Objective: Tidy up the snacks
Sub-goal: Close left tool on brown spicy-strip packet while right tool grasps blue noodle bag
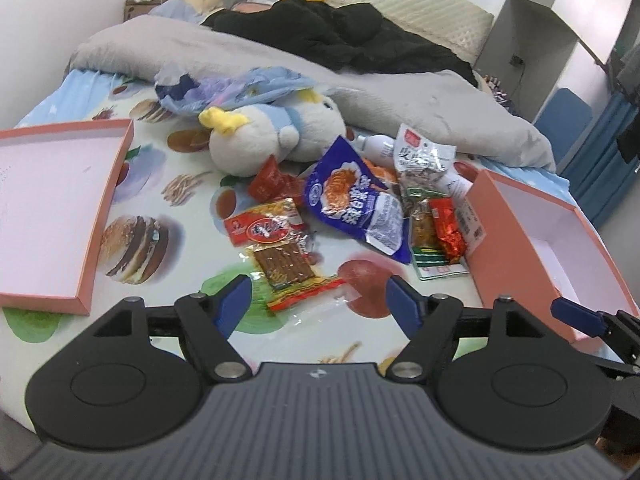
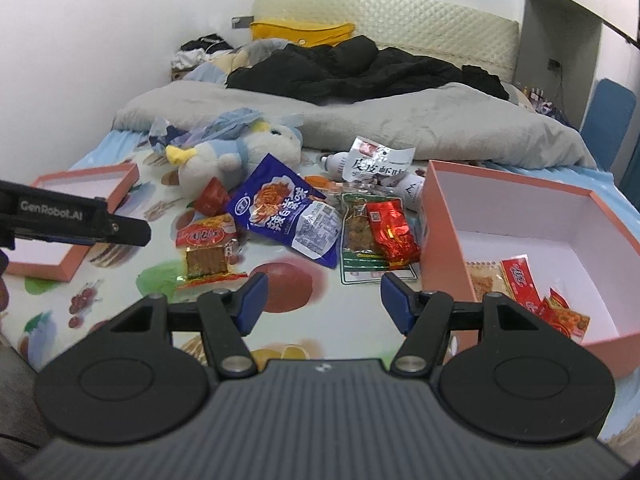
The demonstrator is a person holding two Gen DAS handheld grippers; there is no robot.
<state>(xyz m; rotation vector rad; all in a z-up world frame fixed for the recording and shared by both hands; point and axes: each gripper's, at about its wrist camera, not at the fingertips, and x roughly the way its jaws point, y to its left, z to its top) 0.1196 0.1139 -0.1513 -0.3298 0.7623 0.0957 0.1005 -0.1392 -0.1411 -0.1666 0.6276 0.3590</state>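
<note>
Both grippers are released, jaws spread wide and holding nothing. The left gripper (image 1: 316, 300) hangs low over the bed (image 1: 192, 196), and the tofu-strip packet (image 1: 282, 258) lies directly ahead of it, just beyond the fingertips at lower centre of the left wrist view. The packet's long axis runs from upper left to lower right, at a slant to the jaw line (a small wrist turn seems called for). In the right wrist view the right gripper (image 2: 322, 298) sits beside the pink box (image 2: 448, 240) at right of frame, which already holds a few packets; the same packet lies left of centre there. Judgement: the left gripper is nearer.
</note>
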